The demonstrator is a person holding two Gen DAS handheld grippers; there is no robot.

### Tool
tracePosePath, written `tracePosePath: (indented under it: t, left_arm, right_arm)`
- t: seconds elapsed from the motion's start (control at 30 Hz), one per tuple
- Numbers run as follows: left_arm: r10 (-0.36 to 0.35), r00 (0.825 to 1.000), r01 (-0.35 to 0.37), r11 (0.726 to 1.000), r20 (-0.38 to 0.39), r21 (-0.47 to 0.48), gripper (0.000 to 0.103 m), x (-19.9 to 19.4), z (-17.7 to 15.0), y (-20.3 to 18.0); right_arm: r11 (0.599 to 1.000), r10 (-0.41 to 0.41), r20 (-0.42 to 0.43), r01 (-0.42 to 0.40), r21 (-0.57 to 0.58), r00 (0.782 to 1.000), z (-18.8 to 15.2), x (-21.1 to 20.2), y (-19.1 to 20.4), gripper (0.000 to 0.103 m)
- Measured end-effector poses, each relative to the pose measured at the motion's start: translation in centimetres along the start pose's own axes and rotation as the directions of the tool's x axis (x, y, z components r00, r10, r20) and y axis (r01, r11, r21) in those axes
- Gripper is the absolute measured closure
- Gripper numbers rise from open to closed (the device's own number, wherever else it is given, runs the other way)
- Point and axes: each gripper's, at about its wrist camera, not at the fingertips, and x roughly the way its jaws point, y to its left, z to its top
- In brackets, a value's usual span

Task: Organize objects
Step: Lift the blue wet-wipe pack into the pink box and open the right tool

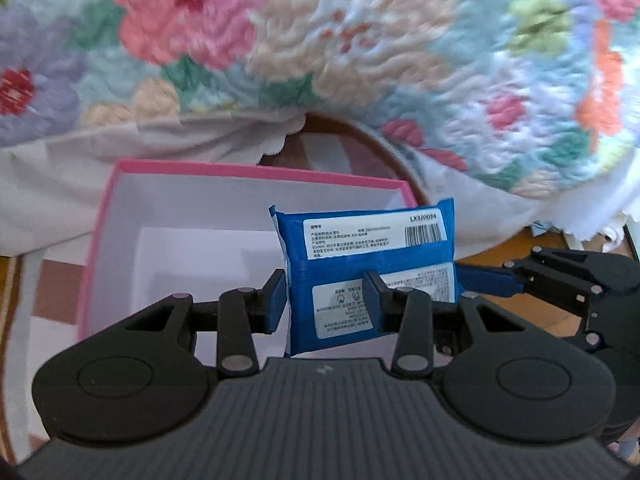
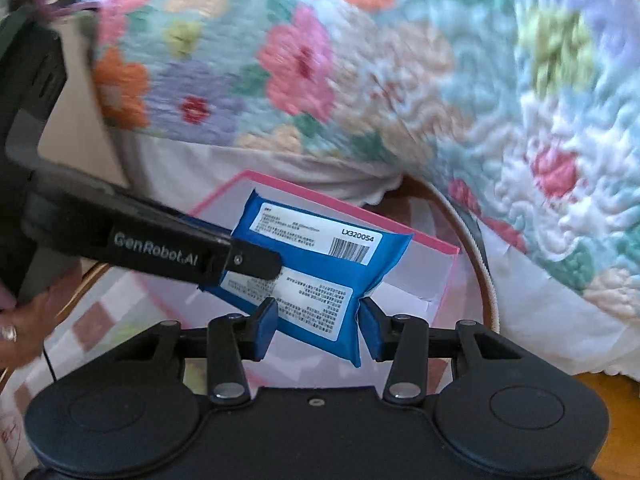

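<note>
The flowered quilt [image 1: 360, 40] across the top of both views is smeared by motion blur, and every edge crops it. In the left wrist view, the blue packet [image 1: 372, 264] hides the pink box's [image 1: 100, 240] right wall. The small print on the packet's labels is too fine to read. At the right wrist view's left edge, a hand [image 2: 20, 320] is cut off.

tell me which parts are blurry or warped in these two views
Left wrist view: the floral blanket is motion-smeared, the blue packet label stays readable, and the pink box rim bows from fisheye. Right wrist view: the blanket is smeared harder, while the packet's barcode stays sharp.
</note>
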Motion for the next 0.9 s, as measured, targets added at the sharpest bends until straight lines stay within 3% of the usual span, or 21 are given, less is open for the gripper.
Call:
tracePosePath:
  t: [0.2,0.47,0.6,0.67,0.77,0.9]
  left_arm:
    - [-0.012,0.997,0.007,0.998,-0.074,-0.066,0.064,5.8,1.7,1.4]
    - [0.033,0.989,-0.042,0.997,-0.142,-0.059,0.064,9.5,1.9,1.1]
    - [0.061,0.989,-0.075,0.993,-0.134,-0.094,0.050,10.2,1.9,1.3]
    - [0.106,0.980,-0.117,0.992,-0.169,-0.056,0.044,10.2,1.9,1.0]
    - [0.151,0.970,-0.152,0.988,-0.193,0.009,0.044,9.2,1.4,0.3]
    - [0.160,0.969,-0.156,0.987,-0.187,0.035,0.043,6.7,0.8,-0.5]
  right_arm:
    - [0.999,-0.035,-0.082,0.038,0.029,0.996,0.5,5.6,-2.2,0.053]
    - [0.992,-0.123,-0.196,0.123,-0.012,0.973,0.3,10.1,-2.2,0.053]
    - [0.979,-0.202,-0.208,0.190,-0.077,0.957,0.3,11.5,-1.5,0.050]
    - [0.966,-0.255,-0.188,0.242,-0.091,0.948,0.2,11.6,-1.6,0.050]
    - [0.969,-0.245,-0.182,0.238,-0.060,0.952,-0.1,10.6,-1.8,0.050]
    - [0.988,-0.148,-0.156,0.154,0.027,0.977,-0.6,7.8,-2.1,0.050]
